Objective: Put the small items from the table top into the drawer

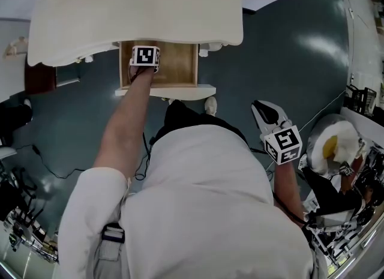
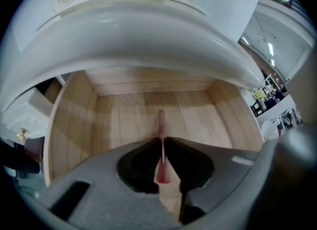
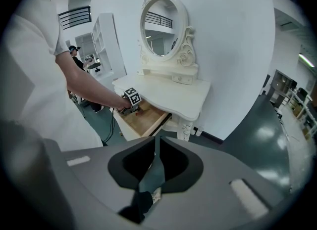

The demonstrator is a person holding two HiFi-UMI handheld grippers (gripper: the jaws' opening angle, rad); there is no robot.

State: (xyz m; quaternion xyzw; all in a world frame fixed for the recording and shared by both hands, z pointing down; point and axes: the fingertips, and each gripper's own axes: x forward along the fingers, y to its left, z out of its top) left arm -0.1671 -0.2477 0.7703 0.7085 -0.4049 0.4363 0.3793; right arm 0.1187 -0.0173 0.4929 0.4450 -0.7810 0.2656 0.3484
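The wooden drawer (image 1: 180,62) of the white dressing table (image 1: 138,14) stands pulled open. My left gripper (image 1: 144,56) reaches into its left part. In the left gripper view the left gripper (image 2: 162,139) is shut on a thin pink stick (image 2: 161,120), which points forward just above the bare drawer floor (image 2: 203,115). Whether the stick touches the floor I cannot tell. My right gripper (image 1: 264,108) hangs off to the right over the dark floor, away from the table. The right gripper (image 3: 157,137) is shut with nothing in it. From there the open drawer (image 3: 146,117) and table top (image 3: 163,93) show.
An oval mirror (image 3: 161,26) stands at the back of the table. The table's curved front edge (image 2: 148,36) overhangs the drawer. Cables (image 1: 54,167) lie on the floor at the left. A fried-egg-shaped cushion (image 1: 333,146) and clutter sit at the right. White shelves (image 3: 106,41) stand behind.
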